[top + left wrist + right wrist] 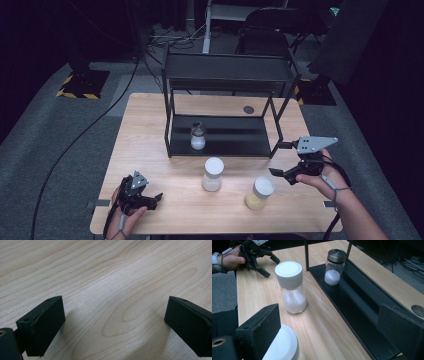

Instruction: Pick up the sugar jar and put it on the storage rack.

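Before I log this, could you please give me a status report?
Both grippers open, empty. Two white-lidded jars on wooden table. Metal-capped glass shaker on black shelf.

Three jars, all upright. White-lidded jar (213,174) of white powder on tabletop (150,150); yellow-filled jar (260,193) near it; metal-capped shaker (198,136) on the black rack's lower shelf (235,137).

High view overlooks table (150,130); gripper views skim it closely.
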`<state>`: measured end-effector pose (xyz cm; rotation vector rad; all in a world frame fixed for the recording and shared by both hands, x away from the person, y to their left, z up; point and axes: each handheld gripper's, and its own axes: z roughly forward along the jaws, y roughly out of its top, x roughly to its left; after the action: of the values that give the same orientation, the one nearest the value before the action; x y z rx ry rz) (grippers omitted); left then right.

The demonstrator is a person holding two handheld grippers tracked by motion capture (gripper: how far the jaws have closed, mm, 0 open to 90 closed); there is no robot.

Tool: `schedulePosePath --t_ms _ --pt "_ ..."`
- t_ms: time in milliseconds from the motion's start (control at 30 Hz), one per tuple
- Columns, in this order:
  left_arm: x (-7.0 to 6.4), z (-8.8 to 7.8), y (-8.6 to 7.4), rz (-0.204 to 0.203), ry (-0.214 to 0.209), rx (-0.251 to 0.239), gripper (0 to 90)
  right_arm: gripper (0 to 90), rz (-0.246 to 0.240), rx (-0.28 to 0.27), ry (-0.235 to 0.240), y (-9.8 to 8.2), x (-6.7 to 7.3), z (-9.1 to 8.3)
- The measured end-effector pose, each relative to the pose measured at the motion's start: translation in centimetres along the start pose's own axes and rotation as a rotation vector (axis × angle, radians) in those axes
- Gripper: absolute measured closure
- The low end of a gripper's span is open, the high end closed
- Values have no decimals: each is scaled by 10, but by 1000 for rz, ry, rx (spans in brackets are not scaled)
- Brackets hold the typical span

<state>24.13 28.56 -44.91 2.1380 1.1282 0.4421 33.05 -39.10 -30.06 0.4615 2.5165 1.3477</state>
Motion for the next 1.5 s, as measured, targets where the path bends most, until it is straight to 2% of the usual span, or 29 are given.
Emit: schedulePosePath --t_ms 800,1133,1500 --pt "0 0 0 -1 1 0 32 53 -54 -9 64 29 -1 32" --pt "0 0 0 -1 1 0 32 53 -46 -7 92 38 -2 47" --pt "0 0 0 0 1 -1 32 56 -67 -7 121 49 -1 68"
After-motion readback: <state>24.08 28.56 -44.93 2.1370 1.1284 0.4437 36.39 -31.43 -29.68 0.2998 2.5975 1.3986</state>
